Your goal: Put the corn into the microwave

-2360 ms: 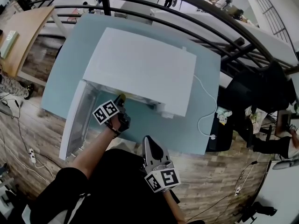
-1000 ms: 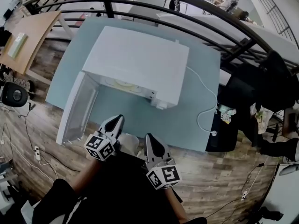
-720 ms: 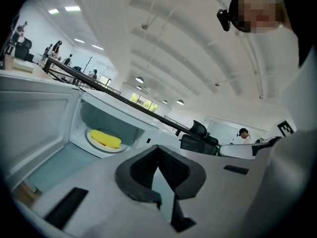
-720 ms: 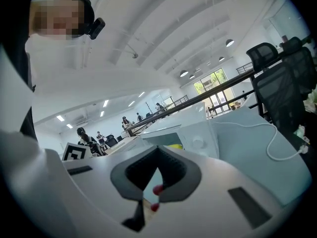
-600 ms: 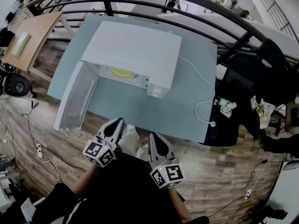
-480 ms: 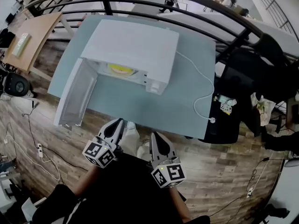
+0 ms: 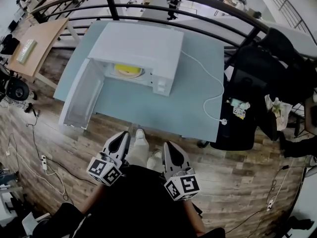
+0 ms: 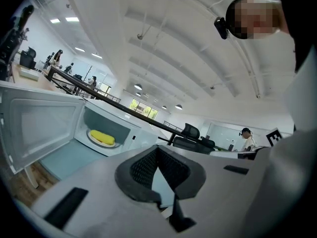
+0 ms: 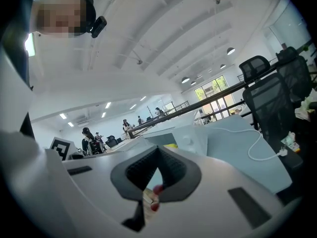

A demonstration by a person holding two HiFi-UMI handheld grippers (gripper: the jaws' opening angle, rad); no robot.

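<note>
Tongs first: the left tongs (image 7: 121,139) and the right tongs (image 7: 170,148) are both clenched on nothing, held low by the person's body and well apart from the pale blue-green bench (image 7: 188,108).

At the far left, a light wooden desk (image 7: 34,41) sits beyond the bench. Next comes the white-framed microwave door (image 7: 83,95), standing wide open. Beside it, the yellow cob of corn (image 7: 128,71) lies on the round white plate (image 8: 115,144) inside the white box-shaped microwave (image 7: 143,41), so to my eye the job looks done.

If anything is left, I'd say it's shutting that door. The left tongs should press on its outer face near the free edge and swing it gently, so the microwave doesn't slide.

Further right, a white power cable (image 7: 210,90) loops across the bench, clear of the door's path. Black office chairs (image 7: 257,73) crowd the right side. Nothing stands between the person and the door.
</note>
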